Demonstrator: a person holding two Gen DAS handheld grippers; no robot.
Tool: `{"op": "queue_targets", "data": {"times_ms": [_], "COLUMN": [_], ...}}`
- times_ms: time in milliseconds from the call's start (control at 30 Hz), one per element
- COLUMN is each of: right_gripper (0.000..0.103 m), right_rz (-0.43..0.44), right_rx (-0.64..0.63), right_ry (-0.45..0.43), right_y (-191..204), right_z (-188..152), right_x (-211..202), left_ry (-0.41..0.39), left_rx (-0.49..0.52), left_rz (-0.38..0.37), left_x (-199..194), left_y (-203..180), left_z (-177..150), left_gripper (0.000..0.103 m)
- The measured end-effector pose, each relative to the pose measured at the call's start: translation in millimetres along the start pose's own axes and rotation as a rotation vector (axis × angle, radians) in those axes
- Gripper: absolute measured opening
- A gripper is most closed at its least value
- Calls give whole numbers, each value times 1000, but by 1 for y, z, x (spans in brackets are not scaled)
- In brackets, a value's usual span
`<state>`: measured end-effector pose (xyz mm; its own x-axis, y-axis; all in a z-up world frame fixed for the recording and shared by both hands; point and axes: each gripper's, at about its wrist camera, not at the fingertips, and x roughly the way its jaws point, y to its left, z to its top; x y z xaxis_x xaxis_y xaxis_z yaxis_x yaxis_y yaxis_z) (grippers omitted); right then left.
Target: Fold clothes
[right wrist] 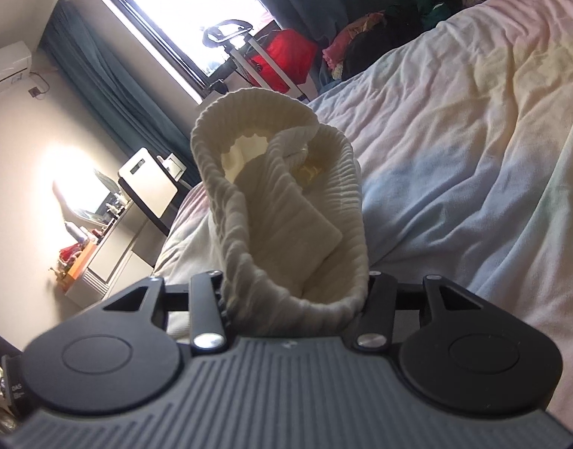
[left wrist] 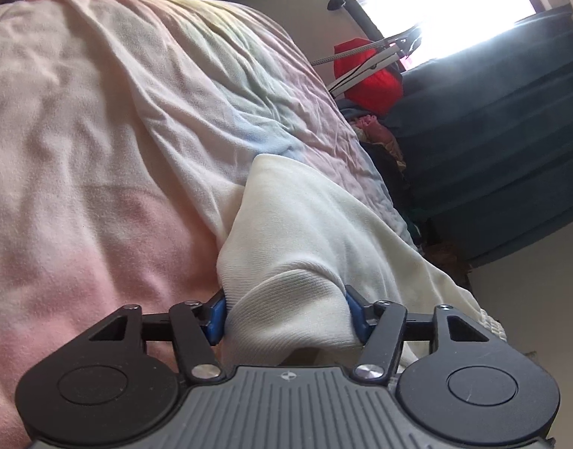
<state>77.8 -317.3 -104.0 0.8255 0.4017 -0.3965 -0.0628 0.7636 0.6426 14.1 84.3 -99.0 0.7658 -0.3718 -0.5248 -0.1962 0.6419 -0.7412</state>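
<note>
Cream garment (left wrist: pixel 309 247) bunched in left gripper (left wrist: pixel 288 316); sewn label (right wrist: pixel 297 232) unreadable.

Bedspread (left wrist: pixel 99 131) lies open and wrinkled to the left of the left gripper (left wrist: pixel 286 318); room to pass there. White garment (left wrist: pixel 305 224) fills the gap between its fingers. Ribbed cuff (right wrist: pixel 279 194) stands up directly ahead of the right gripper (right wrist: pixel 297 292), blocking forward; open bedspread to its right.

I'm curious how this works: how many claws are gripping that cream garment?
2. The left claw pinches a fold of the cream garment; the right claw clamps its ribbed edge, above the bed.
</note>
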Motion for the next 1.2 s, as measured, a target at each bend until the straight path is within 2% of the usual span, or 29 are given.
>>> {"op": "queue_targets", "data": {"times_ms": [67, 233, 333, 400, 533, 667, 733, 833, 933, 1033, 1133, 1200], "right_gripper": [48, 47, 47, 47, 47, 47, 47, 47, 47, 47, 47, 47], "right_rz": [-5, 1, -3, -16, -89, -164, -191, -232, -283, -314, -342, -324], "right_rx": [-14, -41, -59, -45, -40, 29, 94, 188, 220, 251, 285, 352], "right_ry": [-8, -34, -85, -125, -197, -272, -311, -345, -377, -414, -393, -391], "right_y": [8, 24, 25, 16, -17, -78, -115, -167, -206, -241, -268, -289], "right_z": [5, 30, 57, 79, 127, 178, 204, 238, 257, 249, 221, 194], "right_x": [-8, -40, -65, -79, -100, -118, -125, -126, -121, -114, -106, -102], "left_ry": [-15, -30, -33, -25, 21, 83, 137, 183, 221, 268, 333, 344], "left_rx": [4, 3, 53, 66, 78, 172, 183, 224, 267, 306, 343, 413], "left_rz": [-23, -94, -127, -145, -205, -267, -300, -316, -319, -318, -316, -351], "left_x": [-11, -38, -33, -15, 49, 126, 172, 237, 296, 343, 375, 383], "left_y": [-7, -40, -78, -103, -167, -245, -279, -330, -369, -376, -355, -333], "left_z": [1, 1, -3, -8, -22, -44, -54, -70, -85, -102, -116, -122], "left_gripper": [49, 46, 46, 46, 45, 45, 45, 45, 45, 45, 45, 45]}}
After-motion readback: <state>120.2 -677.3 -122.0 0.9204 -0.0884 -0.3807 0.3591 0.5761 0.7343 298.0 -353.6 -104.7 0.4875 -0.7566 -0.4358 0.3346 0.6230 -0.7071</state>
